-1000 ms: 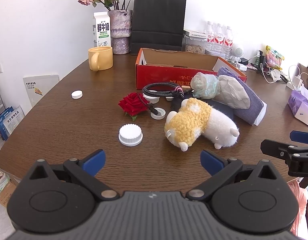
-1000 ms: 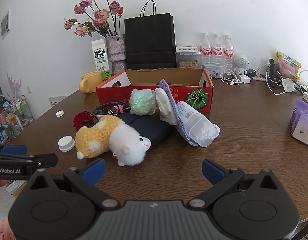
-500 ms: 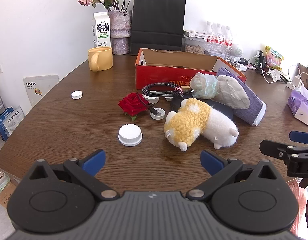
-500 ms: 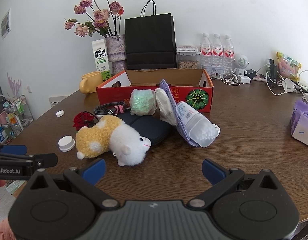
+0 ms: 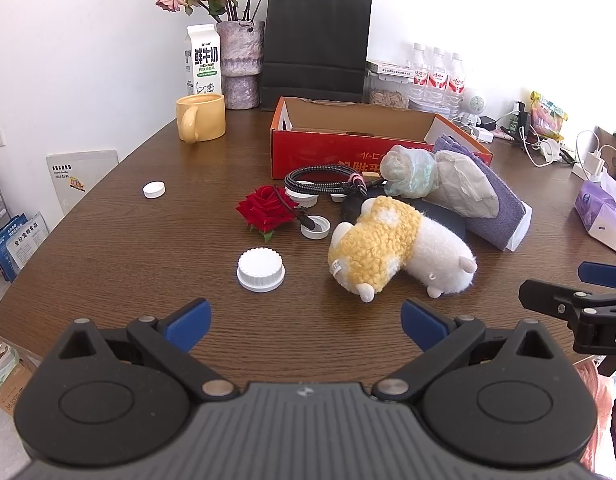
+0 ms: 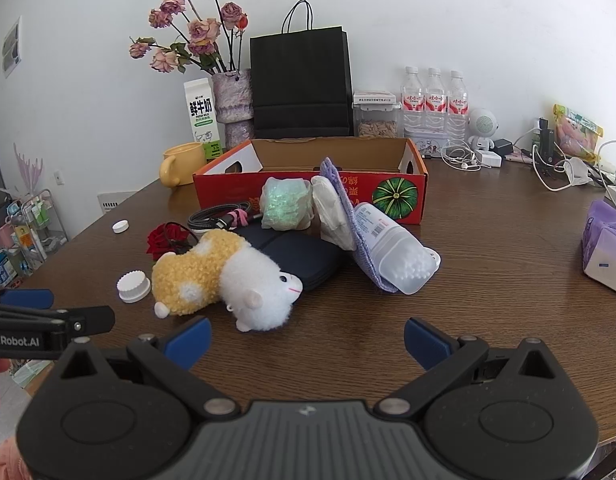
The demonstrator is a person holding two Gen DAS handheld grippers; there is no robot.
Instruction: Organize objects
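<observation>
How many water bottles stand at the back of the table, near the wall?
3. The water bottles stand in one row between the snack jar and the small white robot figure. More may be hidden behind.

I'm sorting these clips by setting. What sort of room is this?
Probably a home or small office room, not a lab: a wooden table against a white wall carries a vase of dried roses, a milk carton, water bottles and tangled chargers.

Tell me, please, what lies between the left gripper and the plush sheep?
Only bare table: in the left wrist view, nothing sits between the left gripper and the plush sheep.
</observation>
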